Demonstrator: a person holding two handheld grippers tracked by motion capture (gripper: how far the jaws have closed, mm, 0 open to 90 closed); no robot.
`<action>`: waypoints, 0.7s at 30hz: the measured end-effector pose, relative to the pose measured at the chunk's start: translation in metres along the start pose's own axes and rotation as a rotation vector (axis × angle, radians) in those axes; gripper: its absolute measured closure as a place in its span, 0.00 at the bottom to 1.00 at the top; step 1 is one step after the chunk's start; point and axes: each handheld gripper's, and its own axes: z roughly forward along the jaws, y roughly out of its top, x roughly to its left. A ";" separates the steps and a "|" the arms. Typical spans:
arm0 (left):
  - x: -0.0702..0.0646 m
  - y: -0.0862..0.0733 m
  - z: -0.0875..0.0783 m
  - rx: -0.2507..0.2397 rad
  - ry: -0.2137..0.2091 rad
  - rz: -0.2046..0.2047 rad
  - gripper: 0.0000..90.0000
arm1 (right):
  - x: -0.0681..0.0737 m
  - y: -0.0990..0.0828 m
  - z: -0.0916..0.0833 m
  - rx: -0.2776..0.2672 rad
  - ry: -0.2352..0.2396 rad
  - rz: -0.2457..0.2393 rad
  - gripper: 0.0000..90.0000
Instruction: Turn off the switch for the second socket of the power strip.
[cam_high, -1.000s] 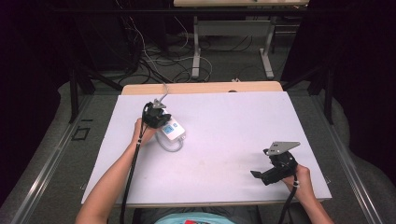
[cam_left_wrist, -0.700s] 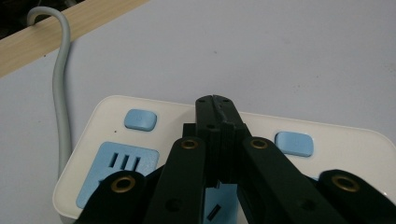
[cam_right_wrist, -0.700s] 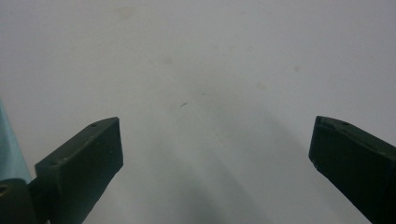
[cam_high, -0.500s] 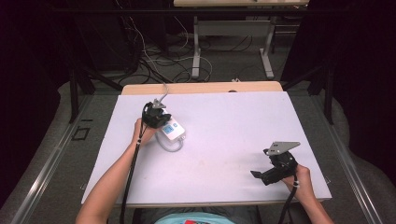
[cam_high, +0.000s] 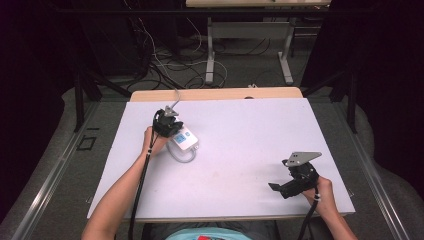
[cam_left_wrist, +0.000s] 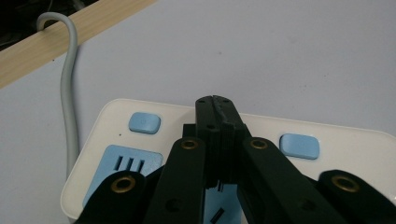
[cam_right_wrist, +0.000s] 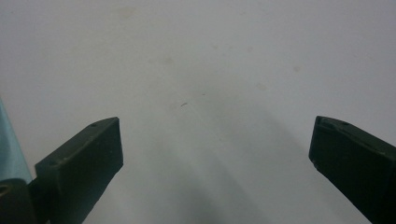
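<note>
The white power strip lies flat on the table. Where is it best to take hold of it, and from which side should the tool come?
Probably across its short width, coming from above. The power strip lies flat on the white table, a low slab with rounded edges, so its two long sides are the faces a tool can span. Grip near the middle, away from the grey cable at one end. The left tool is shut over it.
</note>
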 end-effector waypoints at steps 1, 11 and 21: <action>0.000 0.000 0.000 0.002 0.001 0.001 1.00 | 0.000 0.000 0.000 -0.001 -0.002 -0.003 0.03; 0.000 0.002 -0.002 -0.003 0.006 0.007 1.00 | 0.000 0.000 0.000 -0.001 0.001 -0.002 0.03; 0.000 0.002 -0.002 -0.004 0.007 0.006 1.00 | 0.000 0.000 0.000 0.000 0.003 0.000 0.03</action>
